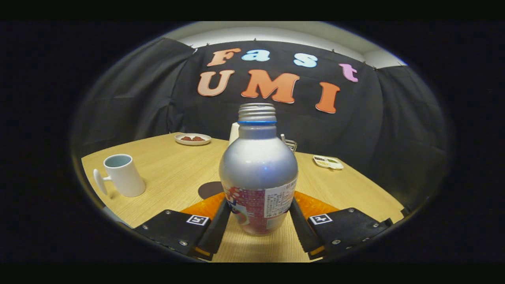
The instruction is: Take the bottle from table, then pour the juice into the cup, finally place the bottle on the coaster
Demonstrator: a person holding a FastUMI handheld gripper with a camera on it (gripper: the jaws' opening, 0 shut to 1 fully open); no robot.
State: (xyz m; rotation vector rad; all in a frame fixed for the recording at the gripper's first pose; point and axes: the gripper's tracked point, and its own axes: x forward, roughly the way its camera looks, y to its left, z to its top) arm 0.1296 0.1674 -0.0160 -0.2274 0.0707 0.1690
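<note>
the gripper (258, 221) has both fingers pressed against the lower sides of the bottle (258, 177), which stands upright on the wooden table (177, 177), uncapped. the white cup (122, 175) stands well off to the left. an orange coaster (315, 205) lies just behind the bottle.

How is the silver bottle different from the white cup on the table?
The bottle is silver metal with a printed label; the cup is plain white. The bottle narrows to a threaded neck with no cap on it, while the cup has a wide open mouth and a side handle. The bottle sits between the fingers of the tongs, which press on both its sides; the cup stands apart from them. Both stand upright on the wooden table.
</note>
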